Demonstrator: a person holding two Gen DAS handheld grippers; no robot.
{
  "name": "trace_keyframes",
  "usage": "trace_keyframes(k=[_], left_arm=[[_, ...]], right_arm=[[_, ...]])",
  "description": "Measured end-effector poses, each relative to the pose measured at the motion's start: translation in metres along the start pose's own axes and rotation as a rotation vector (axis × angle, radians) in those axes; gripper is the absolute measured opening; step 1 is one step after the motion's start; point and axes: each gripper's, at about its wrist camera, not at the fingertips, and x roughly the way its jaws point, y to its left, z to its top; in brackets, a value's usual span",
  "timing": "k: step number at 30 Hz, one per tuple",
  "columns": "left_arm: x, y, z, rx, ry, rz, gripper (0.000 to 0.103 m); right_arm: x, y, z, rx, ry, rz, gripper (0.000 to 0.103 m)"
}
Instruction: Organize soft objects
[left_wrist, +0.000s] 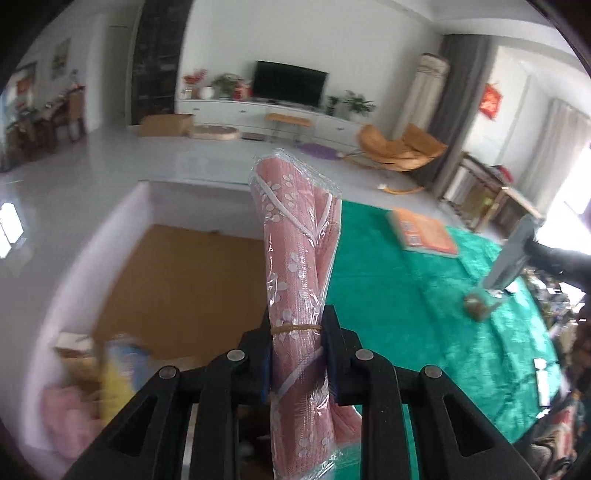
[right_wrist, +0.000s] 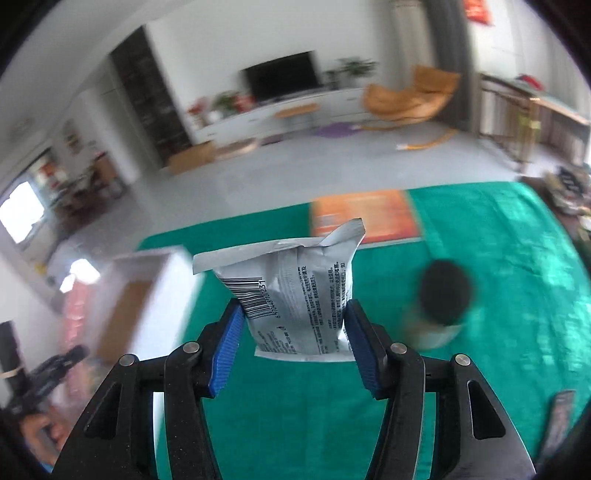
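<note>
I am holding a rolled pink cloth (left_wrist: 299, 280), wrapped in clear plastic and tied with a rubber band, in my left gripper (left_wrist: 297, 354), whose jaws are clenched on it at about the band. The roll is standing nearly upright out of the fingers, its long axis running along the gripper's line and leaning a little to the left at the top, with a shorter tail hanging below the grip. It is hovering over the edge where the green cloth (left_wrist: 424, 295) meets an open white box (left_wrist: 122, 221) with a brown cardboard floor, which is sitting just beside the table on my left.

In my right gripper (right_wrist: 295, 332) I am gripping a silver packet (right_wrist: 291, 291) with a barcode, both blue pads pressing its sides. The packet is standing on end, its crimped top edge pointing away from me, above the green cloth and near the same white box (right_wrist: 147, 280).

I judge that I am carrying both soft things toward the box, which already seems to be holding some blurred pink and yellow items at its near corner. Next I will need to swing the roll over the box, tip it flat so it lies lengthwise, then release.

An orange book (left_wrist: 423, 232) and a dark-lidded jar (right_wrist: 441, 295) are lying farther out on the cloth.
</note>
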Motion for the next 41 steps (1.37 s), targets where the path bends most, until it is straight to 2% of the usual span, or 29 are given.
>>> trace_keyframes(k=[2,3,4,5,6,7,9,12,16,20,24,27,29,35,41], left_arm=[[-0.007,0.025,-0.009,-0.016,0.002,0.095,0.031],[-0.01,0.035,-0.014,-0.021,0.005,0.134,0.043],[-0.011,0.041,-0.017,-0.024,0.008,0.163,0.067],[-0.014,0.047,-0.021,-0.032,0.001,0.194,0.08],[-0.019,0.053,-0.024,-0.041,-0.017,0.221,0.098],[-0.025,0.056,-0.028,-0.049,-0.045,0.246,0.102],[-0.036,0.061,-0.033,-0.057,-0.074,0.27,0.102],[-0.048,0.065,-0.04,-0.075,-0.099,0.296,0.103],[-0.061,0.07,-0.047,-0.105,-0.125,0.341,0.103],[-0.068,0.078,-0.05,-0.216,-0.108,0.302,0.103],[-0.071,0.082,-0.058,-0.315,-0.069,0.227,0.103],[-0.074,0.087,-0.065,-0.393,-0.086,0.203,0.103],[-0.074,0.083,-0.067,-0.379,-0.081,0.242,0.103],[-0.074,0.063,-0.071,-0.209,-0.079,0.397,0.103],[-0.076,0.051,-0.075,-0.168,-0.122,0.417,0.103]], right_arm=[[0.014,0.061,-0.01,-0.046,0.048,0.135,0.058],[0.022,0.098,-0.019,-0.073,0.078,0.212,0.058],[0.028,0.124,-0.027,-0.095,0.101,0.266,0.058],[0.033,0.149,-0.034,-0.12,0.123,0.31,0.058],[0.039,0.182,-0.045,-0.156,0.148,0.358,0.061],[0.044,0.203,-0.052,-0.174,0.158,0.39,0.065],[0.052,0.236,-0.065,-0.198,0.174,0.457,0.078],[0.061,0.264,-0.081,-0.246,0.202,0.456,0.078],[0.056,0.257,-0.089,-0.305,0.17,0.381,0.078],[0.048,0.23,-0.094,-0.358,0.141,0.298,0.078],[0.044,0.239,-0.109,-0.442,0.131,0.209,0.078],[0.043,0.245,-0.12,-0.486,0.145,0.188,0.078],[0.038,0.248,-0.124,-0.511,0.147,0.181,0.078],[0.032,0.256,-0.129,-0.552,0.133,0.158,0.078],[0.03,0.259,-0.132,-0.558,0.122,0.163,0.078]])
